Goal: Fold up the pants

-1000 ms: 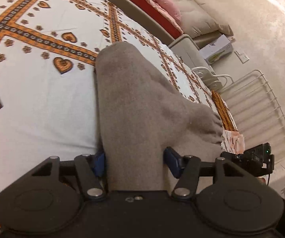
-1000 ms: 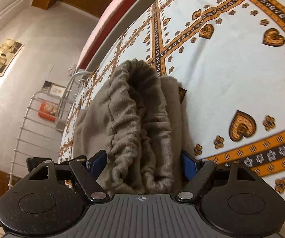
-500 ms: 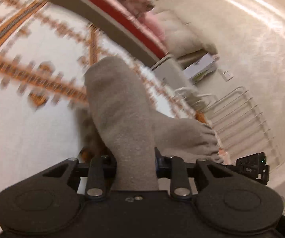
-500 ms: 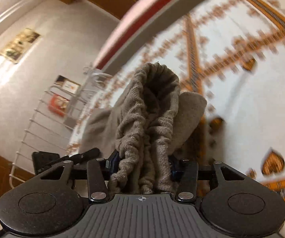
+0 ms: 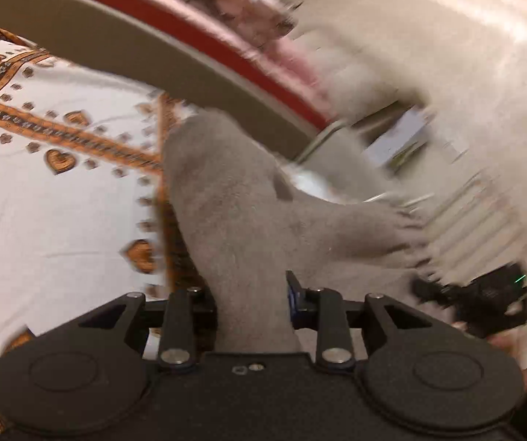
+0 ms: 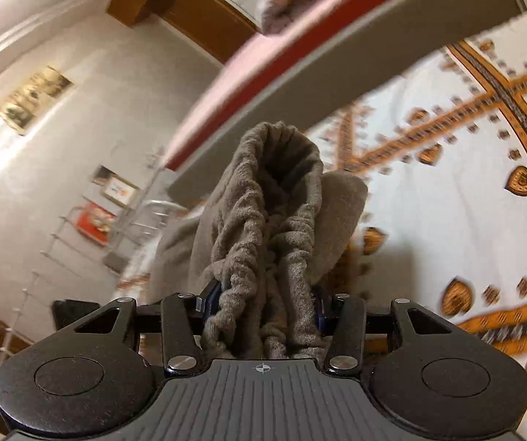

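White bedspread with orange heart borders [image 5: 43, 220] smears with blur, the room behind hard to read. Over it, the left gripper [image 5: 252, 301], jaws easing apart, pinches the grey fleece pants [image 5: 234, 202]; the right gripper [image 6: 263, 301] clamps their bunched waistband [image 6: 263, 220].

Warm indoor light, fairly bright. Glare streaks on the wall [image 5: 476, 18] in the left wrist view; bright patch top left in the right wrist view. Heavy motion blur on both backgrounds, worst at right of the left view. Tool bodies sharp. Fisheye bends the edges; corners dark.
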`<state>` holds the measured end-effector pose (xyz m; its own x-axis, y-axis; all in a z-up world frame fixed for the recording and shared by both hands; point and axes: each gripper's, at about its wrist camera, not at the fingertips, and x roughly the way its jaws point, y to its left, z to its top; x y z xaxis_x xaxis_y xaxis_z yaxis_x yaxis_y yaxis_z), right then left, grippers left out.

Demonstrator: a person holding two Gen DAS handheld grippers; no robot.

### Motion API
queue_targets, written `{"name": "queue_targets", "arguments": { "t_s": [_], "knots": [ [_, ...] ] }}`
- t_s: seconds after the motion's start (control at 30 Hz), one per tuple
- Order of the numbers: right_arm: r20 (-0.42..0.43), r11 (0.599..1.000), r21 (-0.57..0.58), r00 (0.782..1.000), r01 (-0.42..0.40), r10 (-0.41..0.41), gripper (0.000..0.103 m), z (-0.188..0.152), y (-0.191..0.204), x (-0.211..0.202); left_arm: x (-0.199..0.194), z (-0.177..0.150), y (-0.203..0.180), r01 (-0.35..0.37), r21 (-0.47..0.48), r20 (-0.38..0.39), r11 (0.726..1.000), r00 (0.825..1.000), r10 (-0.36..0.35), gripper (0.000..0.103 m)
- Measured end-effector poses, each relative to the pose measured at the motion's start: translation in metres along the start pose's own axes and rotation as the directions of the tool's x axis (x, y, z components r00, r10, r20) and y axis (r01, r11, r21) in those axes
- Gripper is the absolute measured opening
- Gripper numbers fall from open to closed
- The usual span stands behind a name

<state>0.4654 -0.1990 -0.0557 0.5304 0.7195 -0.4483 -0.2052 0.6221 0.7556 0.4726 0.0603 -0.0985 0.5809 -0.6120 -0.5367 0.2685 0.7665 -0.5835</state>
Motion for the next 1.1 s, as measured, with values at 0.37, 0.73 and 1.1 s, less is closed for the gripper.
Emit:
{"name": "queue_targets", "arguments": {
  "t_s": [0.37, 0.73, 1.1],
  "knots": [
    [-0.001, 0.991, 0.129, 1.000, -0.020, 0.020, 0.049, -0.015, -0.043, 0.021, -0.002, -0.013, 0.022, 0.109, -0.101, 0.069, 0.989, 0.992, -0.102, 0.019],
    [0.012, 0.980, 0.194, 0.999, -0.036, 0.034, 0.048, -0.028, -0.063, 0.024, -0.006, -0.021, 0.019, 0.038, -0.016, 0.052, 0.999, 0.998, -0.037, 0.025],
    [-0.028, 0.995, 0.098, 1.000, 0.015, -0.013, 0.055, -0.025, -0.044, 0.025, -0.010, -0.023, -0.020, -0.118, 0.115, 0.054, 0.986, 0.992, 0.112, 0.041]
  ]
}}
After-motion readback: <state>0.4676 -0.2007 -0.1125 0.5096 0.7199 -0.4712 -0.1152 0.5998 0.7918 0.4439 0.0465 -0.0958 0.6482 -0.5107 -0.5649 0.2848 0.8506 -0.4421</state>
